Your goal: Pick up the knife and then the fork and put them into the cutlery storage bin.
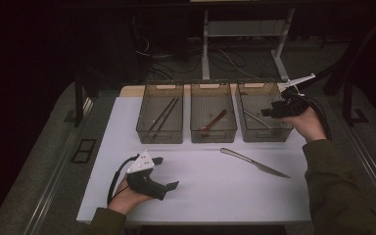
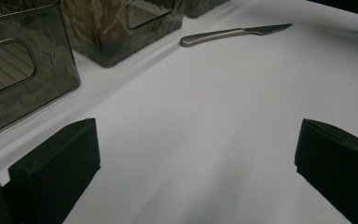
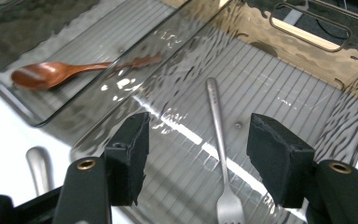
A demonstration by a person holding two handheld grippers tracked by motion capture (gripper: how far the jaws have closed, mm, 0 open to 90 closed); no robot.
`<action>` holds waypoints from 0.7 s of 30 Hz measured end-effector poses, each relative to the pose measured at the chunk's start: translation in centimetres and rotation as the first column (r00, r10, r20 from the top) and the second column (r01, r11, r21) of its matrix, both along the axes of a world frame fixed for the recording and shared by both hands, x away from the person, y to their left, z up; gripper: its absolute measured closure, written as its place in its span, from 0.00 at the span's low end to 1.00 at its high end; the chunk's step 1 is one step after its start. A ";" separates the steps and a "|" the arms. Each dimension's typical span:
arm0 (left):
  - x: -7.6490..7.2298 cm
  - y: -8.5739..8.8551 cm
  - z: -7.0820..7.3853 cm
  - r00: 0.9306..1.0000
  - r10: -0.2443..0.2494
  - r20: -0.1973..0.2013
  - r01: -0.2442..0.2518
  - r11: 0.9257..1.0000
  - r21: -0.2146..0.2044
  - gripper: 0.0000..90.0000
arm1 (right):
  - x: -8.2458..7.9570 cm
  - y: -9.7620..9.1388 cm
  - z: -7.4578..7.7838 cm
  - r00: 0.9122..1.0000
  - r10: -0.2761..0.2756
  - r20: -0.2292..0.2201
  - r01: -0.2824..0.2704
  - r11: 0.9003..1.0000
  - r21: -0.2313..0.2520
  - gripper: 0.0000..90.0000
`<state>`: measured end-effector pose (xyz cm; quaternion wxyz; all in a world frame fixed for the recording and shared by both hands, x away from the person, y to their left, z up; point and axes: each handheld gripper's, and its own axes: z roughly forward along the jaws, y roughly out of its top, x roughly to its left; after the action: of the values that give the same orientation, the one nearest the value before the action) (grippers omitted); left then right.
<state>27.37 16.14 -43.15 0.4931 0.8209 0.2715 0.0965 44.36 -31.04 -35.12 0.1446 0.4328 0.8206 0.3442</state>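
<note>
No text, label, brand, number or sign can be read anywhere.

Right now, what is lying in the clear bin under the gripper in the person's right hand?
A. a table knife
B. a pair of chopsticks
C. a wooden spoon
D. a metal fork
D: the right gripper view shows a metal fork lying on the ribbed floor of the right-hand bin, below the open right gripper; the wooden spoon lies in the bin next to it.
</note>
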 end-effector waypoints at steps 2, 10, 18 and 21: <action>0.0 0.1 0.1 1.000 0.002 -0.002 -0.002 1.000 0.004 0.00 | -0.7 0.0 0.1 1.000 0.010 0.023 -0.010 1.000 -0.008 0.40; 0.1 0.1 0.1 1.000 -0.005 -0.014 0.006 1.000 0.012 0.00 | -3.7 0.1 0.8 0.995 0.082 0.057 -0.085 0.995 0.055 0.44; 0.0 0.3 0.0 1.000 0.004 -0.012 -0.004 1.000 0.014 0.00 | -6.0 0.9 0.4 0.991 0.125 0.054 -0.129 0.989 0.072 0.45; -0.1 0.4 0.0 1.000 0.005 -0.004 -0.005 1.000 0.010 0.00 | -6.7 1.4 0.2 0.989 0.141 0.050 -0.144 0.987 0.064 0.44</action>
<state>27.32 16.56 -43.17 0.4883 0.8228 0.2741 0.0973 37.63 -29.69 -34.96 0.1234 0.3697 0.8338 0.3910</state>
